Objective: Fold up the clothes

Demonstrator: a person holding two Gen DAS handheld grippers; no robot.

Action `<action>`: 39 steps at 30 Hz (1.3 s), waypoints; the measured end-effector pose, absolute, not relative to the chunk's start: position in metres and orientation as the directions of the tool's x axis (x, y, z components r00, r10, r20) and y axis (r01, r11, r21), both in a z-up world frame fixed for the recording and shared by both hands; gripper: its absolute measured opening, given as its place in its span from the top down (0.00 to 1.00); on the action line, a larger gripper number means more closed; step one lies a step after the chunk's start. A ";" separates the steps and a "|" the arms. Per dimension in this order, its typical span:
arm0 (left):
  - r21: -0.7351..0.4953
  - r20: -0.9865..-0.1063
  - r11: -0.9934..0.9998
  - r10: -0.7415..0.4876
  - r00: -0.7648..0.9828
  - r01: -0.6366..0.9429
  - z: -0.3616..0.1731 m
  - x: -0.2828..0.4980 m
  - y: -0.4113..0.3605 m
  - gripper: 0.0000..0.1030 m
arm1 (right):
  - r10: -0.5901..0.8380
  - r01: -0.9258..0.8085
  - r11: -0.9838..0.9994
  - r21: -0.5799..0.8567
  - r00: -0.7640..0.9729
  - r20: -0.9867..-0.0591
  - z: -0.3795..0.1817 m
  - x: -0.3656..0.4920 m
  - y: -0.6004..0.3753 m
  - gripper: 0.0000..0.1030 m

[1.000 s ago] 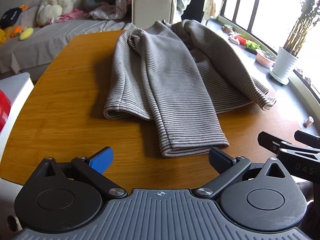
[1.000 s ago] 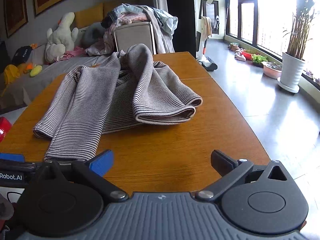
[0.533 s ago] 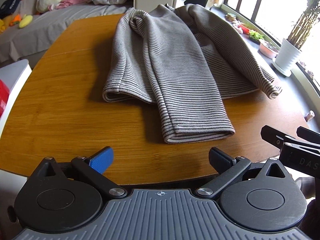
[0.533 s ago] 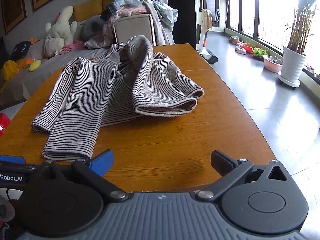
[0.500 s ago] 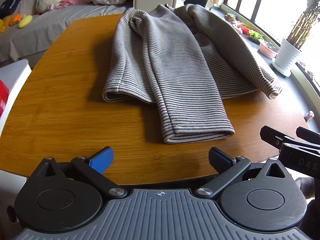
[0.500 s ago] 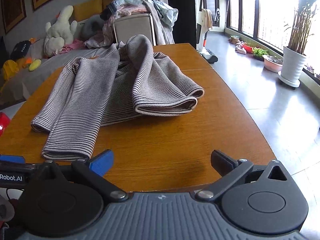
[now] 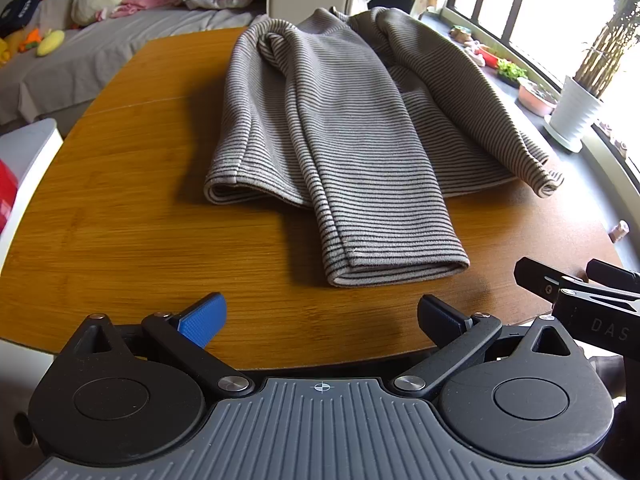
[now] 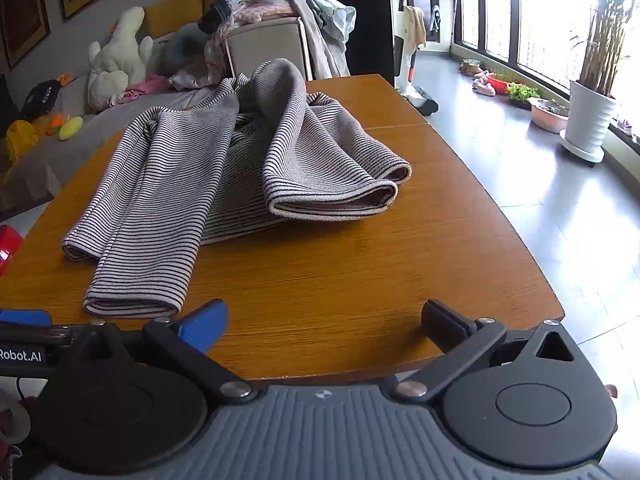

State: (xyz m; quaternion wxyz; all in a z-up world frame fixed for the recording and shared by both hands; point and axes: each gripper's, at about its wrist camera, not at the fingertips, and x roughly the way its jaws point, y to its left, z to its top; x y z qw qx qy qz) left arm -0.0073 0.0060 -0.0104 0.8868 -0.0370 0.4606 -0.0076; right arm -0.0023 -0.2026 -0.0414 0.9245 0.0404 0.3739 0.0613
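Note:
A grey striped sweater (image 7: pixel 352 128) lies partly folded on the wooden table (image 7: pixel 120 216), both sleeves laid toward me. It also shows in the right wrist view (image 8: pixel 224 176). My left gripper (image 7: pixel 320 316) is open and empty, above the near table edge, just short of the nearest sleeve cuff (image 7: pixel 396 268). My right gripper (image 8: pixel 324 320) is open and empty at the near edge, right of that cuff (image 8: pixel 132 304) and short of the other sleeve's cuff (image 8: pixel 336 200). The right gripper's fingers (image 7: pixel 560 284) show at the right of the left wrist view.
A grey sofa (image 7: pixel 80 52) with soft toys stands beyond the table, and a box piled with clothes (image 8: pixel 264 40) behind it. A potted plant (image 8: pixel 592 120) and floor clutter are at the window on the right. A white stand (image 7: pixel 24 152) is at the left.
Both grippers have moved slightly forward and tilted down, so the sweater sits a little closer in view. Both stay open and empty. The sweater has not moved.

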 end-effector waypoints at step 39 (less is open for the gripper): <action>-0.080 -0.811 0.996 -0.046 0.584 -0.032 -0.014 -0.002 0.006 0.00 | 0.146 -0.098 0.989 0.109 0.708 -0.691 -0.042 -0.001 -0.199 0.00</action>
